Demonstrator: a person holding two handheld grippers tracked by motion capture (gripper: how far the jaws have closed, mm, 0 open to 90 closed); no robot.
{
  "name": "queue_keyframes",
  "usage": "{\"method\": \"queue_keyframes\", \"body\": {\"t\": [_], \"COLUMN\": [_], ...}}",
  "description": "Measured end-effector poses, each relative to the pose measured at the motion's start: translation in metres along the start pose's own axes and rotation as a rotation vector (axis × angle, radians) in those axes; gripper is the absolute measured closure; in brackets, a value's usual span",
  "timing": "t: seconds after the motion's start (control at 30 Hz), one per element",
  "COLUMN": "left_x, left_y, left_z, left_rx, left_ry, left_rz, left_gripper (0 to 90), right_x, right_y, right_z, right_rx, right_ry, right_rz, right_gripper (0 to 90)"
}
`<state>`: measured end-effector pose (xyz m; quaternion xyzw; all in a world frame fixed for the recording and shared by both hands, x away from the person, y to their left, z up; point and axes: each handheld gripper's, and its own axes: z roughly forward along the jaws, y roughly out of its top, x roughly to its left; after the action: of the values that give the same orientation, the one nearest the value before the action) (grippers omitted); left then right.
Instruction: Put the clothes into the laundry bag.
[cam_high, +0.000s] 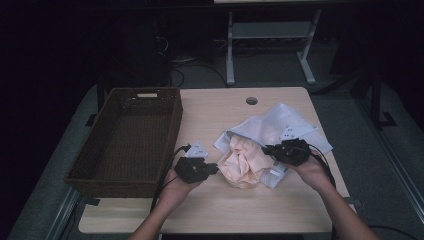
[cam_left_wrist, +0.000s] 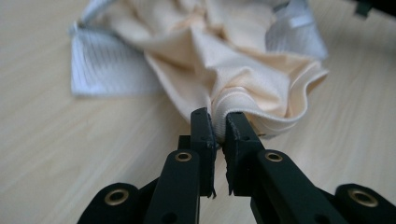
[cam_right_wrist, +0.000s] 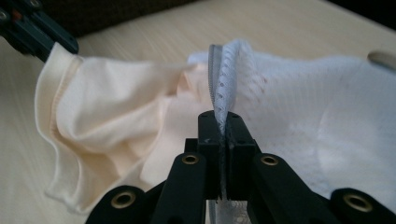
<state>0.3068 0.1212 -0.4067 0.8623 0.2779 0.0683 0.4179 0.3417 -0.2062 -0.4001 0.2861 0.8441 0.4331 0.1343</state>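
A crumpled peach cloth (cam_high: 243, 162) lies at the table's middle, partly inside a white mesh bag (cam_high: 280, 122) that spreads out to the back right. My left gripper (cam_high: 216, 169) comes in from the left and is shut on the cloth's hemmed edge. In the left gripper view the jaws (cam_left_wrist: 219, 123) pinch that hem, and the peach cloth (cam_left_wrist: 243, 79) bunches beyond them over the mesh bag (cam_left_wrist: 102, 70). My right gripper (cam_high: 265, 148) is shut on the bag's rim. In the right gripper view the jaws (cam_right_wrist: 223, 121) clamp a folded strip of the mesh bag (cam_right_wrist: 327, 107), with the peach cloth (cam_right_wrist: 107, 116) at the left.
A dark brown wicker basket (cam_high: 125, 140) with nothing in it stands along the table's left side, close to my left hand. A round cable hole (cam_high: 251, 100) sits near the far edge. Bare tabletop (cam_high: 225, 210) runs along the near edge.
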Motion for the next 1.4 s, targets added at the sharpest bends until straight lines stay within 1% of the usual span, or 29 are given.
{"method": "queue_keyframes", "body": {"t": [0.1,0.17,0.23,0.3,0.37,0.4,0.43,0.5,0.57,0.6,0.63,0.7,0.8,0.83,0.9,0.93,0.97,1.0,1.03,1.07,1.1,1.13,1.17,1.2,1.27,1.3,1.33,1.4], "left_x": [-0.007,-0.011,-0.015,-0.018,-0.020,-0.021,-0.021,-0.020,-0.016,-0.014,-0.012,-0.009,-0.006,-0.006,-0.006,-0.006,-0.005,-0.004,-0.003,-0.002,-0.001,0.000,0.001,0.001,0.001,0.000,-0.001,-0.005], "left_y": [0.012,0.020,0.034,0.046,0.058,0.063,0.068,0.077,0.081,0.081,0.081,0.078,0.072,0.069,0.065,0.063,0.062,0.062,0.062,0.062,0.062,0.062,0.062,0.062,0.064,0.065,0.065,0.064], "left_z": [-0.013,-0.018,-0.019,-0.014,-0.002,0.004,0.012,0.035,0.052,0.062,0.074,0.091,0.112,0.118,0.128,0.130,0.131,0.131,0.129,0.125,0.121,0.115,0.107,0.101,0.085,0.076,0.070,0.055], "left_rx": [-0.068,-0.097,-0.117,-0.127,-0.124,-0.119,-0.111,-0.078,-0.058,-0.050,-0.042,-0.017,0.005,0.018,0.042,0.049,0.054,0.050,0.050,0.045,0.036,0.024,0.009,0.000,-0.016,-0.021,-0.026,-0.035], "left_ry": [-0.013,-0.015,-0.021,-0.020,-0.013,-0.015,-0.015,0.016,0.025,0.029,0.030,0.040,0.062,0.074,0.121,0.133,0.149,0.158,0.162,0.166,0.168,0.160,0.137,0.124,0.086,0.065,0.055,0.019], "left_rz": [0.005,0.020,0.043,0.063,0.091,0.097,0.101,0.123,0.121,0.116,0.103,0.096,0.088,0.091,0.108,0.112,0.109,0.098,0.089,0.080,0.070,0.058,0.040,0.035,0.025,0.027,0.030,0.035], "left_gripper": [83.1,83.3,83.4,83.5,83.5,83.5,83.5,83.5,83.4,83.4,83.4,83.4,83.4,82.9,82.5,81.6,80.7,74.4,74.4,68.2,68.2,64.2,60.5,57.0,52.2,48.1,48.1,45.1], "right_x": [0.003,0.004,0.004,0.004,0.005,0.006,0.006,0.006,0.005,0.005,0.004,0.001,-0.002,-0.004,-0.006,-0.006,-0.006,-0.007,-0.007,-0.007,-0.007,-0.007,-0.008,-0.008,-0.008,-0.008,-0.008,-0.008], "right_y": [0.009,0.013,0.014,0.016,0.017,0.017,0.018,0.019,0.020,0.020,0.019,0.018,0.015,0.013,0.012,0.011,0.011,0.010,0.010,0.010,0.010,0.010,0.010,0.009,0.009,0.010,0.010,0.010], "right_z": [-0.010,-0.014,-0.015,-0.016,-0.017,-0.018,-0.019,-0.021,-0.024,-0.025,-0.026,-0.029,-0.031,-0.032,-0.032,-0.032,-0.032,-0.033,-0.033,-0.033,-0.033,-0.033,-0.033,-0.033,-0.032,-0.032,-0.032,-0.031], "right_rx": [-0.035,-0.047,-0.056,-0.062,-0.069,-0.072,-0.074,-0.083,-0.089,-0.092,-0.097,-0.100,-0.098,-0.096,-0.096,-0.098,-0.099,-0.097,-0.097,-0.097,-0.097,-0.096,-0.094,-0.091,-0.091,-0.090,-0.090,-0.088], "right_ry": [0.010,0.015,0.026,0.036,0.041,0.043,0.044,0.047,0.047,0.046,0.045,0.039,0.032,0.025,0.024,0.024,0.024,0.023,0.023,0.021,0.021,0.021,0.021,0.021,0.022,0.023,0.023,0.023], "right_rz": [-0.008,-0.011,-0.009,-0.005,-0.005,-0.007,-0.008,-0.006,-0.004,-0.003,-0.001,0.007,0.016,0.025,0.027,0.031,0.036,0.037,0.037,0.035,0.035,0.035,0.037,0.038,0.036,0.034,0.034,0.034], "right_gripper": [86.8,86.8,86.8,86.8,86.8,86.8,86.8,86.8,86.8,86.8,86.8,86.8,86.8,86.8,86.8,86.8,86.8,86.8,86.8,86.8,86.8,86.8,86.8,86.8,86.8,86.8,86.8,86.8]}}
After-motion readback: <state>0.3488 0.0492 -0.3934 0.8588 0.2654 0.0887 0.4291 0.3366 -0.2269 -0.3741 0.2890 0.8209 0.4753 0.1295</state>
